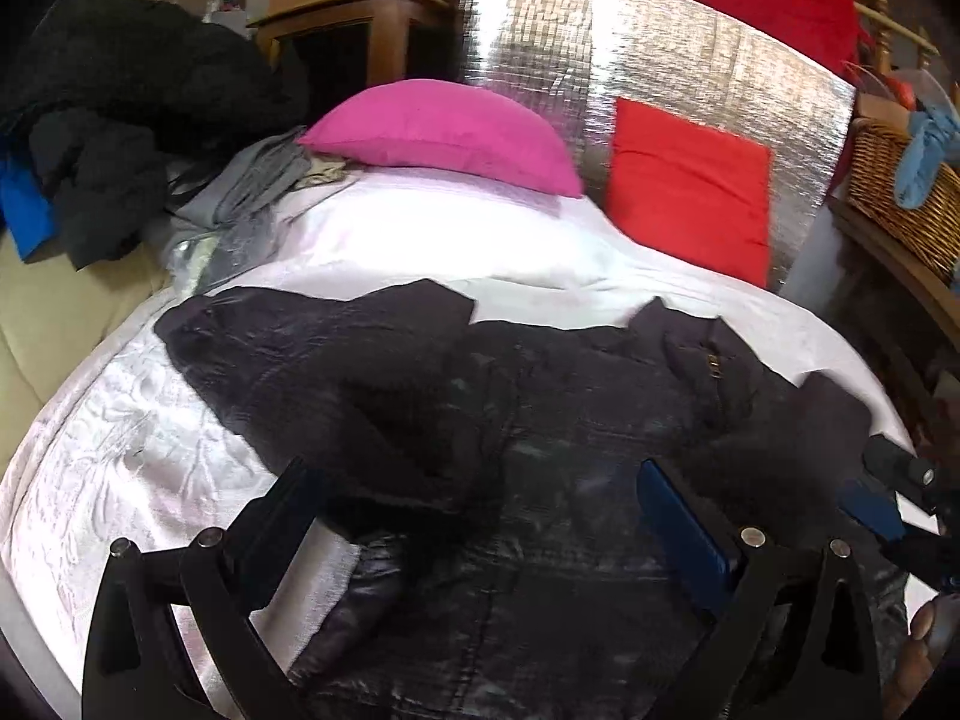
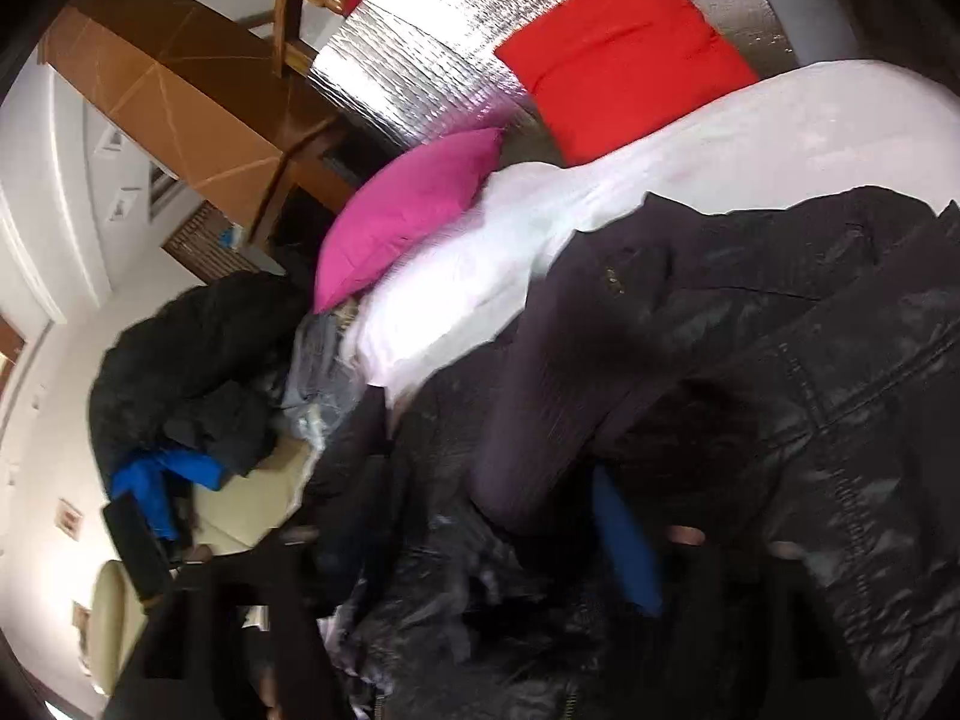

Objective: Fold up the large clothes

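A large black leather-look jacket (image 1: 510, 420) lies spread across the white bed sheet (image 1: 420, 240). My left gripper (image 1: 480, 498) hovers just above its near part with the jaws wide apart and nothing between them. My right gripper shows at the right edge of the left wrist view (image 1: 894, 492), at the jacket's right side. In the right wrist view the jacket (image 2: 780, 390) fills the frame, bunched and lifted around my right gripper (image 2: 480, 540); its blue finger pad (image 2: 624, 546) is partly buried in fabric, so I cannot tell whether it grips.
A pink pillow (image 1: 444, 132) and a red cushion (image 1: 690, 186) lean on a silver foil board (image 1: 600, 48) at the bed's head. A pile of dark clothes (image 1: 120, 120) lies at the left. A wicker basket (image 1: 900, 192) stands on the right.
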Tool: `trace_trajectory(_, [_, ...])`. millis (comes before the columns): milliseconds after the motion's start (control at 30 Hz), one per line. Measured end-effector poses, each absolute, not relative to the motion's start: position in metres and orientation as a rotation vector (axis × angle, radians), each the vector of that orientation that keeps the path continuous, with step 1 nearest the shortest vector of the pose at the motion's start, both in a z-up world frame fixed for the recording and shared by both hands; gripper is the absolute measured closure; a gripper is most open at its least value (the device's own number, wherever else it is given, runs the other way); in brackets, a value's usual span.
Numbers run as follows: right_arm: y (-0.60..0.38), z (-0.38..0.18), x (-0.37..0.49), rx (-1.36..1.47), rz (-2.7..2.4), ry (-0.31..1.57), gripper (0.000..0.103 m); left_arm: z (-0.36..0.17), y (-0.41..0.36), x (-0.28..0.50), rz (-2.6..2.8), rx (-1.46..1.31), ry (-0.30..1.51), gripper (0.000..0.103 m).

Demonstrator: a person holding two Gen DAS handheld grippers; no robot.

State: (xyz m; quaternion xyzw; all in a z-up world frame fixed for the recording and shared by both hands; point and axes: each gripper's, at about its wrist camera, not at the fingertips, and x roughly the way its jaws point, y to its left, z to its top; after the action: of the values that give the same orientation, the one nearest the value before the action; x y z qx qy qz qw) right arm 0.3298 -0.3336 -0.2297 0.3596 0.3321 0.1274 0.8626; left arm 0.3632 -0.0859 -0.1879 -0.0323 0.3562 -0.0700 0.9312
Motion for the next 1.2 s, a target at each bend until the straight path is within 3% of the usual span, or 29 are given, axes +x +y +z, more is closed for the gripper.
trace_trajectory(367, [-0.413, -0.194, 0.267, 0.674, -0.076, 0.608, 0.027, -0.185, -0.101, 0.352, -0.29, -0.106, 0.735, 0.0])
trace_trajectory(633, [-0.487, -0.225, 0.236, 0.854, -0.288, 0.647, 0.027, -0.182, -0.179, 0.337, -0.41, -0.005, 0.709, 0.0])
trace_trajectory(1033, [-0.518, -0.289, 0.275, 0.824, -0.29, 0.81, 0.029, -0.201, -0.256, 0.348, -0.364, 0.262, 0.688, 0.0])
trace_trajectory(1067, [-0.519, -0.293, 0.278, 0.811, -0.289, 0.827, 0.03, -0.202, -0.256, 0.35, -0.361, 0.268, 0.694, 0.004])
trace_trajectory(1133, [-0.519, -0.301, 0.282, 0.803, -0.269, 0.859, 0.055, -0.21, -0.256, 0.355, -0.353, 0.287, 0.725, 0.022])
trace_trajectory(1200, [-0.517, -0.309, 0.285, 0.805, -0.243, 0.894, 0.064, -0.218, -0.251, 0.362, -0.378, 0.269, 0.793, 0.056])
